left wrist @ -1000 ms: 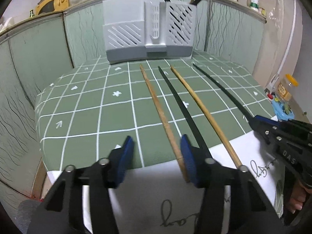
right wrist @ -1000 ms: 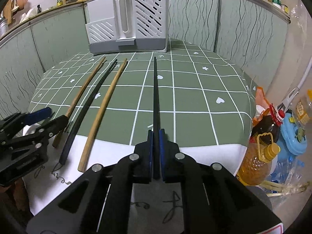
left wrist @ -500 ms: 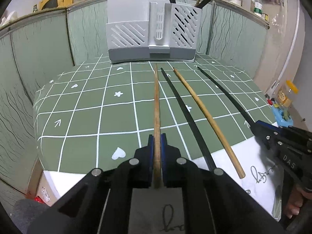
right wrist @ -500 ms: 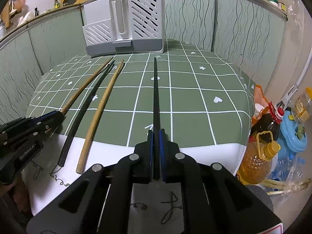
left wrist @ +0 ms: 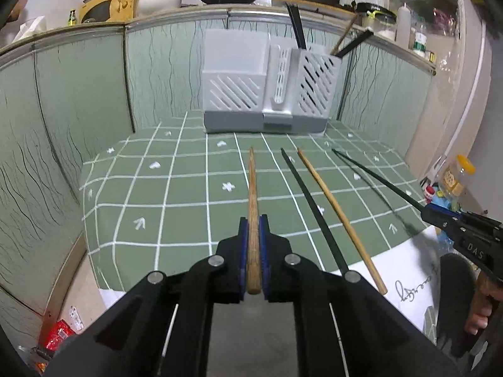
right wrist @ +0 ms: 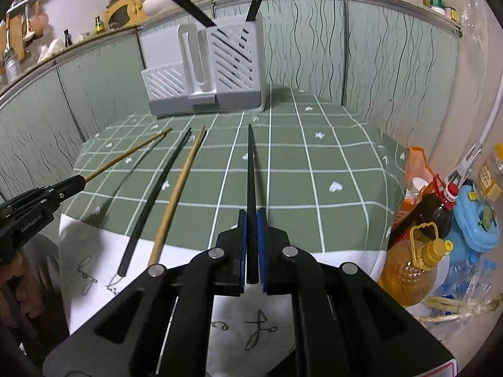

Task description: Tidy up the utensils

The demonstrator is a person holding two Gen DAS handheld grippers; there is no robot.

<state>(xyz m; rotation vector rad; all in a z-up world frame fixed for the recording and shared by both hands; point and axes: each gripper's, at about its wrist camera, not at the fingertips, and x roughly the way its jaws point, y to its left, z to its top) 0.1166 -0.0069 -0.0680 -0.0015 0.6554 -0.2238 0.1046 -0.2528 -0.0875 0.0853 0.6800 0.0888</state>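
Left wrist view: left gripper [left wrist: 252,251], fingers clamped on the near end of a brown wooden chopstick [left wrist: 252,194], tip raised toward the far grey utensil holder [left wrist: 270,94]. A black chopstick [left wrist: 311,210] and a light wooden chopstick [left wrist: 339,216] lie on the desk [left wrist: 176,213], right of the gripper.

Right wrist view: right gripper [right wrist: 251,248], fingers pinched tight on a second black chopstick [right wrist: 250,169].

Step, judged: both sticks picked up. Next: carry each to the holder's right compartment, tip down.
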